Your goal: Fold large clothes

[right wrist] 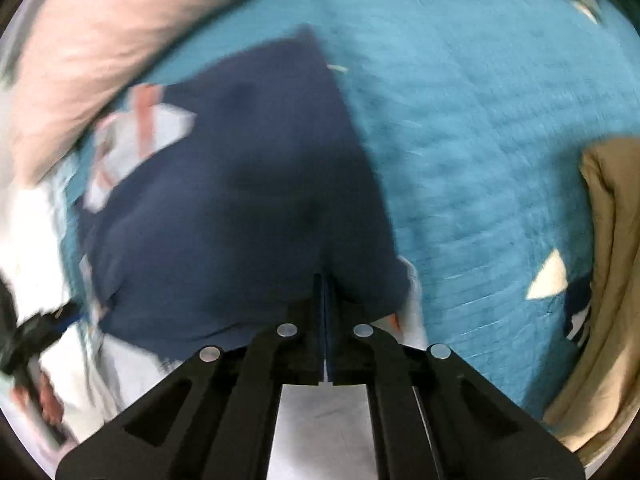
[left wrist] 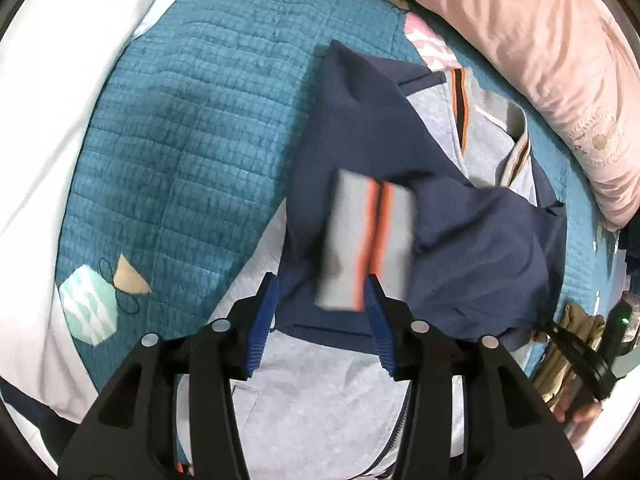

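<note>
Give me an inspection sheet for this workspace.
Surface: teal quilt with patchwork shapes.
Job's things: navy and grey jacket lying crumpled on the quilt; its striped cuff is blurred, just past the left fingertips.
Clutter: tan cloth at the quilt's edge.
Grippers: left gripper open, its pads not seen pressing on anything; right gripper shut over the navy fabric, whether it pinches any is unclear.
Cables: nothing seen.
Surroundings: pink pillow, white bedding.
</note>
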`<state>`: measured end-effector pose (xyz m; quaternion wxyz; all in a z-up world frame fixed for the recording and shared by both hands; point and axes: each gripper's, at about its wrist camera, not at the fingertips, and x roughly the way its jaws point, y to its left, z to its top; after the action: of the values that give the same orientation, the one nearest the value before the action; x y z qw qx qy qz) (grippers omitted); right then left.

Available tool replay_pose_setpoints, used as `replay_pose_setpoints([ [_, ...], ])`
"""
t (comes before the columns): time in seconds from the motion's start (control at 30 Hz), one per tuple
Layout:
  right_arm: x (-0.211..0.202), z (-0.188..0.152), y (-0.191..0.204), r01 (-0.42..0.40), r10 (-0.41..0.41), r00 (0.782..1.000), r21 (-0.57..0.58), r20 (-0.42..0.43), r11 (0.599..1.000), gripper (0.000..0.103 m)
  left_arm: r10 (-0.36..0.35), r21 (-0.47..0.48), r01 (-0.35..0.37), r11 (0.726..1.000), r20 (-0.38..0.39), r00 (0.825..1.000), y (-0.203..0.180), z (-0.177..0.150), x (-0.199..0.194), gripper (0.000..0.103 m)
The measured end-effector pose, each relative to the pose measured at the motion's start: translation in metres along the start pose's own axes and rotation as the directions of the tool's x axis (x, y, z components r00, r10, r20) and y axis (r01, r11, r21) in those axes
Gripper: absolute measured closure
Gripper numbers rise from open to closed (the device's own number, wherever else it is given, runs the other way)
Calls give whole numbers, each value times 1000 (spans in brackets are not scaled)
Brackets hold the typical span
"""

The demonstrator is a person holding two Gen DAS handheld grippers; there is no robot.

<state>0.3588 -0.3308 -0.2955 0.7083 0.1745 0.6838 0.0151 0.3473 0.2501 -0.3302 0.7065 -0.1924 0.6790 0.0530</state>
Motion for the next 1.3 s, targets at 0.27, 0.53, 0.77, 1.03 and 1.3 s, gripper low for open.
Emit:
replay_pose_setpoints([
  [0.27, -2, 6, 40, 15, -15, 1000, -14, 27, 1000, 97, -28, 22, 27, 999, 16, 999, -17, -1, -2, 57],
  [0.53, -13, 15, 123, -138, 150, 986, -152, 68, 979, 98, -165, 119, 166, 979, -16, 986, -87, 9, 12, 66],
  [0.77, 44, 15, 181, -212, 206, 977, -201, -53, 956, 101, -171, 172, 184, 968, -89, 981, -145, 5, 62, 86],
  [1.03, 82, 11, 166, -170, 154, 983, -166, -103, 971, 103, -87, 164, 105, 981, -118, 989, -139, 10, 100, 100],
  [1.3, 51, 25, 107, 15, -23, 999, -176, -45, 984, 103, 19, 201, -5, 980, -64, 998, -117, 6, 76, 100],
])
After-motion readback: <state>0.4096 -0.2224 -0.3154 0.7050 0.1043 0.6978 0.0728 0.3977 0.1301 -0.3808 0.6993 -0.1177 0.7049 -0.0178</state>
